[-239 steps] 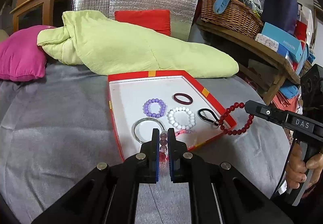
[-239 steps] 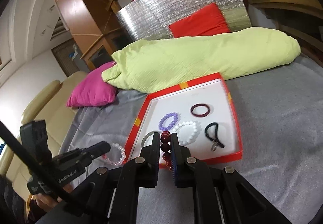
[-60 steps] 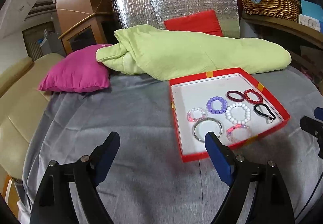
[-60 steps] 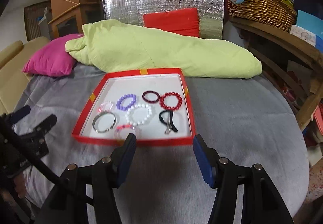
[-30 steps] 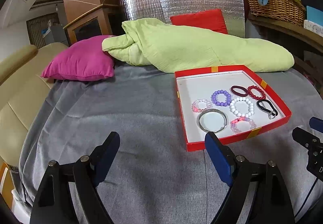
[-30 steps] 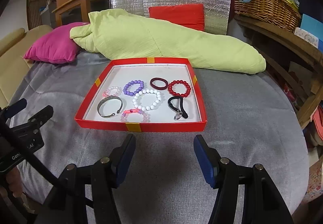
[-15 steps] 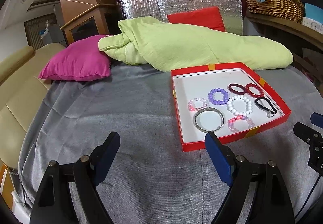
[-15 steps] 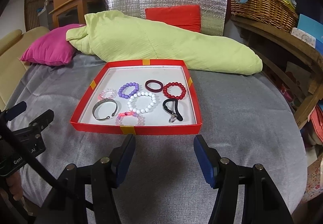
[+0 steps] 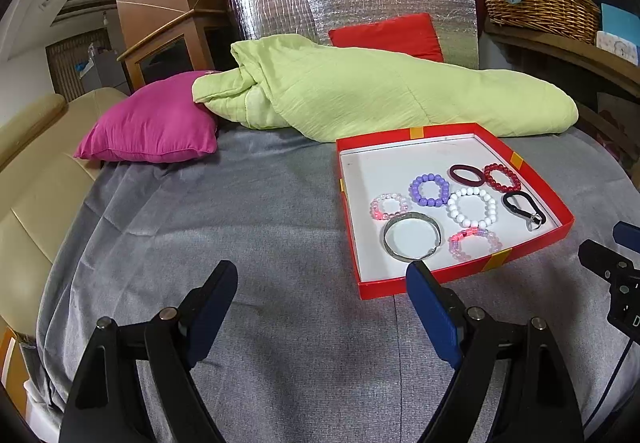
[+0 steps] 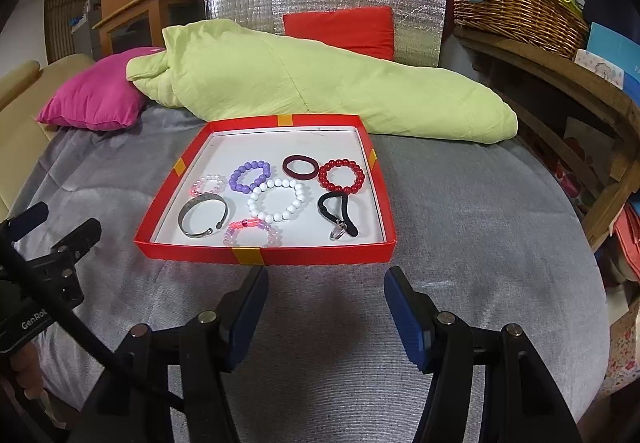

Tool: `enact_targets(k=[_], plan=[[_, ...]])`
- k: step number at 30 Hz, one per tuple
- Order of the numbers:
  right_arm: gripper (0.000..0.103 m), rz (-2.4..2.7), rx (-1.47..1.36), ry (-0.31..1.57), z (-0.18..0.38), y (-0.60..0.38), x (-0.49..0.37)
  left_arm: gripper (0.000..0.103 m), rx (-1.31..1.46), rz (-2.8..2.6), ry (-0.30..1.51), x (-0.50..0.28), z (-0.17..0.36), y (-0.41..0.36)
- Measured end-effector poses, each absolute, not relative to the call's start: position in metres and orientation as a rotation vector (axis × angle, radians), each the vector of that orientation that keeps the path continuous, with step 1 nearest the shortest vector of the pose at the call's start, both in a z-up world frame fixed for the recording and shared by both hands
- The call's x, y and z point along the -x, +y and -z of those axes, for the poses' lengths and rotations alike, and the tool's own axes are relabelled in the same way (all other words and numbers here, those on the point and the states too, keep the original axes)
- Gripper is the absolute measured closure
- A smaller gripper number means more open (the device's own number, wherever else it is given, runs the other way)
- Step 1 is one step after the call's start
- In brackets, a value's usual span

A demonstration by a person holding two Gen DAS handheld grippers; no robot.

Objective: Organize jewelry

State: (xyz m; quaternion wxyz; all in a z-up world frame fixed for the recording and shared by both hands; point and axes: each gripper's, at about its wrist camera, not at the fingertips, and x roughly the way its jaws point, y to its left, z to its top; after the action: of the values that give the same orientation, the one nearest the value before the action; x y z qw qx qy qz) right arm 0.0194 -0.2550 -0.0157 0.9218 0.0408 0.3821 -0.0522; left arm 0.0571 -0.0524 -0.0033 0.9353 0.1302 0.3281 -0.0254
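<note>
A shallow red box [image 9: 460,275] [image 10: 264,253] with a white floor lies on the grey cloth. In it lie several pieces: a purple bead bracelet [image 9: 428,190] [image 10: 250,176], a white bead bracelet [image 9: 473,207] [image 10: 279,200], a red bead bracelet [image 9: 502,177] [image 10: 341,176], a silver bangle [image 9: 412,239] [image 10: 203,218], two pink clear bracelets, a maroon band and a black band. My left gripper [image 9: 320,283] is open and empty, left of and before the box. My right gripper [image 10: 324,291] is open and empty, just before the box's front wall.
A light green quilt [image 9: 360,99] and a magenta pillow [image 9: 152,125] lie behind the box. A wooden shelf with a wicker basket [image 10: 516,7] stands at the right. A beige sofa [image 9: 28,171] is at the left. The other gripper shows at each view's edge.
Both grippers have drifted slightly; the box sits a little nearer in the right wrist view. Both stay open and empty. All the jewelry lies still in the box.
</note>
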Motion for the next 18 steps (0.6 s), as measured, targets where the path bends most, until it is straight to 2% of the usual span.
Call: enact_targets(k=[18], plan=[[0.039, 0.127, -0.084, 0.781, 0.016, -0.267, -0.016, 0.016, -0.266, 0.064, 0.674, -0.057, 0.004, -0.064]])
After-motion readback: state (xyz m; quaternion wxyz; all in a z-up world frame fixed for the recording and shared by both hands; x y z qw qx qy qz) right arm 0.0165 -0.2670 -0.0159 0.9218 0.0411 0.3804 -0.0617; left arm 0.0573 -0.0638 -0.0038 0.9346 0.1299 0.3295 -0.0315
